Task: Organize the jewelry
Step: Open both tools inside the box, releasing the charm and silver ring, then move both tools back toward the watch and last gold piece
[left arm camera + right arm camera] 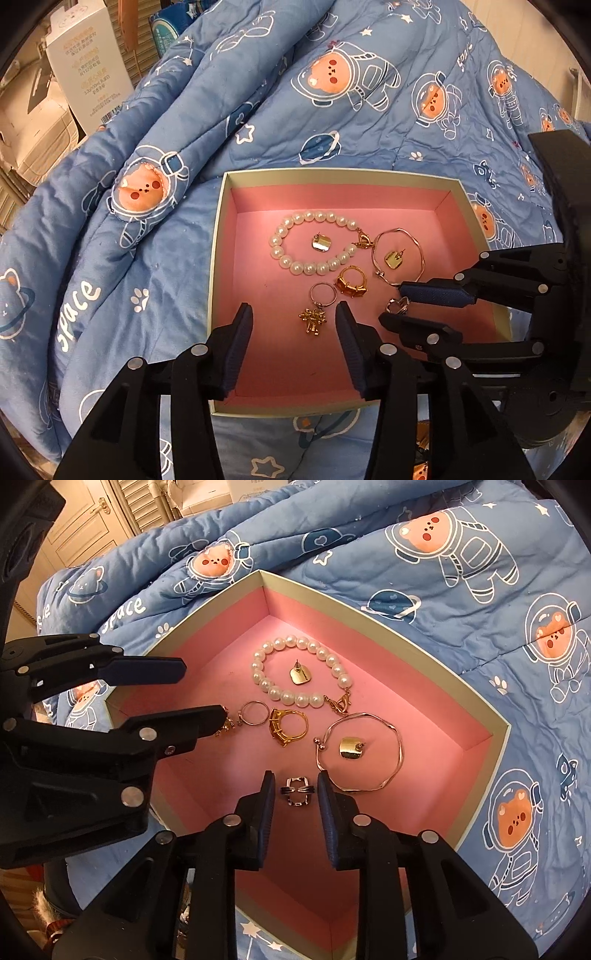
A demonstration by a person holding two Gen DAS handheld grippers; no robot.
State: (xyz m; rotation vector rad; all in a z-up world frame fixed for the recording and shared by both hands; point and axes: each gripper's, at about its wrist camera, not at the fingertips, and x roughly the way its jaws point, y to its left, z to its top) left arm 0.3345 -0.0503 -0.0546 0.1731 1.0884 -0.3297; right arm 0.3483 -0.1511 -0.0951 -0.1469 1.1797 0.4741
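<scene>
The left wrist camera sat on the left gripper (293,314) and looked steeply down along its two fingers, close above the near edge of the pink-lined box (221,236), square to that edge. The right wrist camera sat on the right gripper (295,784) and also looked steeply down from close range, but met the box (476,709) corner-on. Both views took in the box floor, the pearl bracelet (314,242) (301,672) and the blue quilt (369,122) (480,602). Each view caught the other gripper entering from the side: the right from the right edge, the left from the left edge.
</scene>
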